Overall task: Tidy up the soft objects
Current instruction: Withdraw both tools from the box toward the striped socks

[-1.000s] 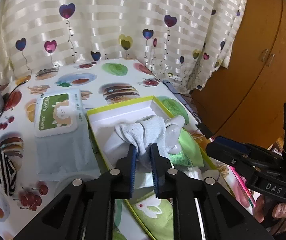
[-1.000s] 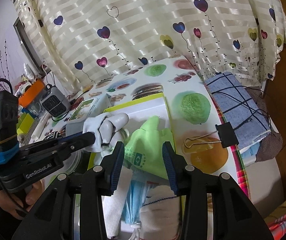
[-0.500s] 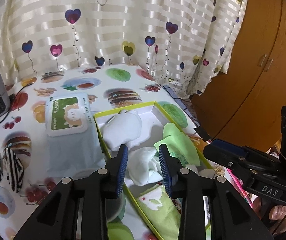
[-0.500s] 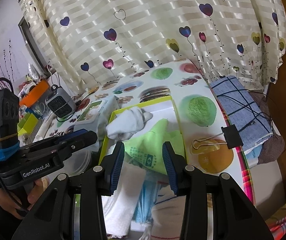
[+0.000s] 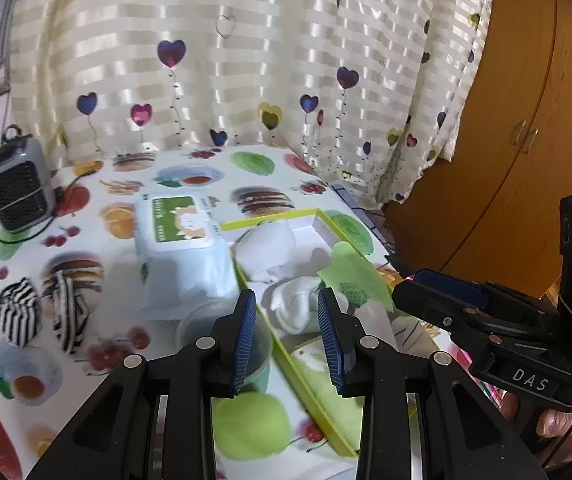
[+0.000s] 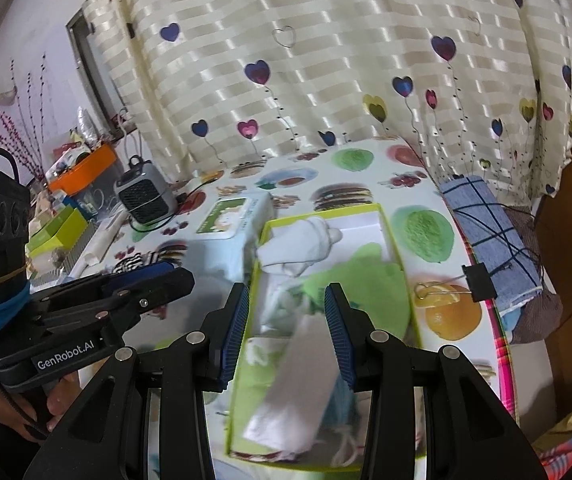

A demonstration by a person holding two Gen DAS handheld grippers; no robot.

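Left wrist view: left tongs (image 5: 286, 336) spread, empty; right tongs (image 6: 286, 332) likewise spread, holding nothing.

Left gripper (image 5: 286, 336) released white sock (image 5: 294, 308), fingers parted and empty, sock now lying in green-rimmed box (image 5: 270, 218), both grippers drawn back and raised.

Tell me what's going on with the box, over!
Left gripper and right gripper: jaws open, empty, above the box. White socks and green cloth lie inside. Striped socks still out on the table. Nothing blocking.
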